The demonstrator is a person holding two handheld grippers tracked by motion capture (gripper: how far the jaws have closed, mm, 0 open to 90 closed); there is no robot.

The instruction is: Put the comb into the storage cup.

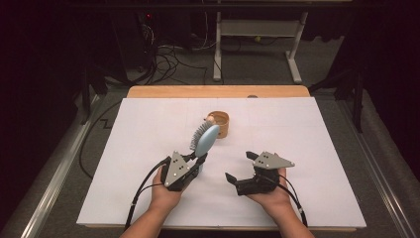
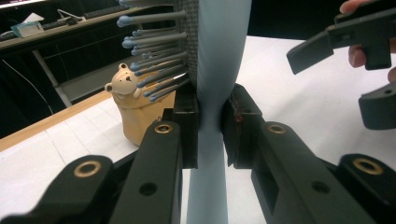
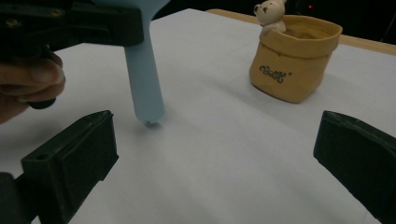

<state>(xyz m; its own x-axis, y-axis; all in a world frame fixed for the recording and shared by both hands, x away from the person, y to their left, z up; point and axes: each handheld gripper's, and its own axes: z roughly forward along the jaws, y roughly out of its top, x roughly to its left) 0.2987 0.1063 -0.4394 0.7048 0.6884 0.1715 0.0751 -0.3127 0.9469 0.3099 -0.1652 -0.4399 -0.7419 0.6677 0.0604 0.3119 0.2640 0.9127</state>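
Note:
A light blue hairbrush (image 1: 206, 139) with grey bristles stands tilted above the white table, head up. My left gripper (image 1: 199, 159) is shut on its handle (image 2: 211, 154); the pads (image 2: 187, 126) press both sides of it just below the bristles. In the right gripper view the handle's end (image 3: 145, 88) hangs just above the table, with the left gripper (image 3: 93, 21) clamped above it. My right gripper (image 1: 239, 166) sits to the right of the brush, jaws wide open and nothing between them (image 3: 212, 154).
A tan sack-shaped cup with a small bear figure (image 1: 219, 124) stands behind the brush, mid-table (image 3: 294, 60). The white sheet (image 1: 307, 148) covers a wooden tabletop. Beyond the far edge there are cables and a desk frame on the floor.

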